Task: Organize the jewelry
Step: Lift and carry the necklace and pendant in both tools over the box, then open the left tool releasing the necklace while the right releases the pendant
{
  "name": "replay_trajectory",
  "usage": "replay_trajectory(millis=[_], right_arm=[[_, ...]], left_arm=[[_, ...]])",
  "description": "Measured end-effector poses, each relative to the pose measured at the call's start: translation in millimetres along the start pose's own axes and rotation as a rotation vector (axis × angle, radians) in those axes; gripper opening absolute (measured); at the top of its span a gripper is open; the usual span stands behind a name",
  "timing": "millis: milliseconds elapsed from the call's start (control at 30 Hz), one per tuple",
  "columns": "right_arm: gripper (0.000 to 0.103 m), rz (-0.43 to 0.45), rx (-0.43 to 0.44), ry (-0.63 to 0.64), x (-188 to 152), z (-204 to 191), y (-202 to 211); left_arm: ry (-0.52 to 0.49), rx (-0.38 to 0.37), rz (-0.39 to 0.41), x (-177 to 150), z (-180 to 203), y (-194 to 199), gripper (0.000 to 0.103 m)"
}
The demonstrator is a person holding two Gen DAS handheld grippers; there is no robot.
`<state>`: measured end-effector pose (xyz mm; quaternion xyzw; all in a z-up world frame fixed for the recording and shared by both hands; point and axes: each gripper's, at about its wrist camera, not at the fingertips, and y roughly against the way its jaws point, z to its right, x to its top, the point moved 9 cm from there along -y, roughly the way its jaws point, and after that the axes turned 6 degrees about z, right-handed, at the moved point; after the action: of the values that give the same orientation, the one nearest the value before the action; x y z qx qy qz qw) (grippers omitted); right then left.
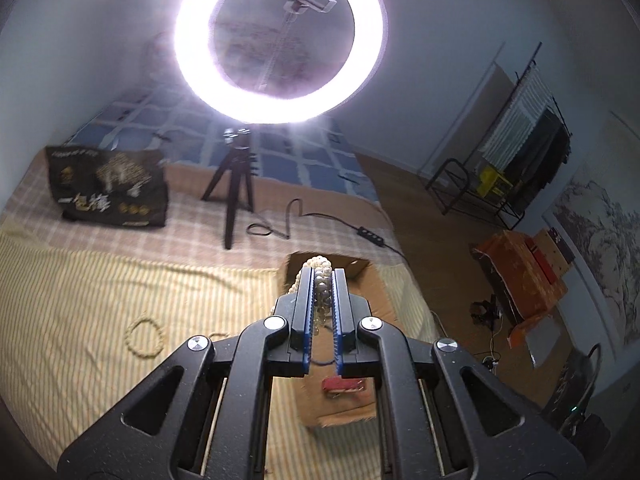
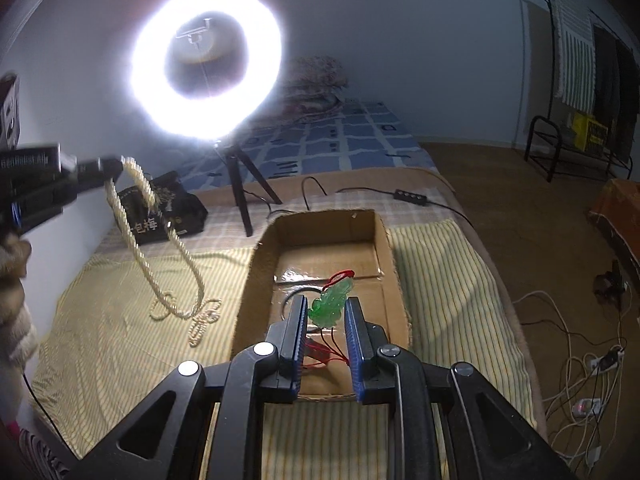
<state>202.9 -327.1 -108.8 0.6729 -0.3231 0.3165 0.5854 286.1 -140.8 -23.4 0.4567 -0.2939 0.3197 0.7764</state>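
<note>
My left gripper (image 1: pixel 322 270) is shut on a cream bead necklace (image 1: pixel 318 280), held above the striped cloth; in the right wrist view the left gripper (image 2: pixel 114 170) holds the necklace (image 2: pixel 138 236) hanging, its lower end on the cloth. My right gripper (image 2: pixel 325 300) is over the open cardboard box (image 2: pixel 256 264), its jaws apart around a green jade pendant (image 2: pixel 330 300) on a red cord; whether the pads touch it I cannot tell. The box also shows in the left wrist view (image 1: pixel 376 292). A small bead bracelet (image 1: pixel 145 338) lies on the cloth at left.
A lit ring light (image 2: pixel 206 80) on a black tripod (image 2: pixel 242 192) stands behind the box, its cable and switch (image 2: pixel 412 195) trailing right. A black bag (image 2: pixel 160 210) lies at back left. The bed edge drops to the floor at right, with cables (image 2: pixel 576 376).
</note>
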Motion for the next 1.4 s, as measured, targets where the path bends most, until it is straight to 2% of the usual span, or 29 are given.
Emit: replay_trajectory(millis=[233,400,700,900,1000,1100,1200,1267,1400], right_arm=[[0.017,-0.037,-0.004,-0.031,-8.9,14.3,-13.0],[0.017,-0.063,0.004,-0.067,-14.5,23.1,-22.9],[0.017,-0.104,0.014,-0.13,-23.2,35.0,-42.3],[0.017,-0.133,0.012,-0.13,-32.6,36.8,-51.4],[0.018,-0.134,0.015,-0.141,-34.7,39.1,-52.5],[0.026,-0.141,0.022,-0.138,-36.8,36.9,-53.8],[0.035,-0.144,0.011,-0.123,-37.7,34.6,-54.5],[0.039,-0.145,0.009,-0.112,-37.6,32.1,-52.9],[0.039,-0.138,0.005,-0.108,-34.4,29.6,-48.1]], left_arm=[[-0.056,-0.03,-0.007,14.8,40.7,-26.0,0.006],[-0.064,-0.046,-0.047,14.2,56.9,-60.3,0.006],[-0.114,-0.043,-0.135,-8.0,78.2,-119.8,0.006],[-0.115,-0.039,-0.208,-31.5,75.2,-151.4,0.006],[-0.134,-0.05,-0.241,-42.4,76.5,-158.6,0.006],[-0.162,-0.04,-0.242,-45.1,78.6,-157.4,0.007],[-0.164,-0.033,-0.235,-43.6,77.8,-153.4,0.02],[-0.166,-0.031,-0.226,-42.1,75.4,-149.1,0.02],[-0.161,-0.024,-0.215,-38.6,67.9,-139.8,0.02]])
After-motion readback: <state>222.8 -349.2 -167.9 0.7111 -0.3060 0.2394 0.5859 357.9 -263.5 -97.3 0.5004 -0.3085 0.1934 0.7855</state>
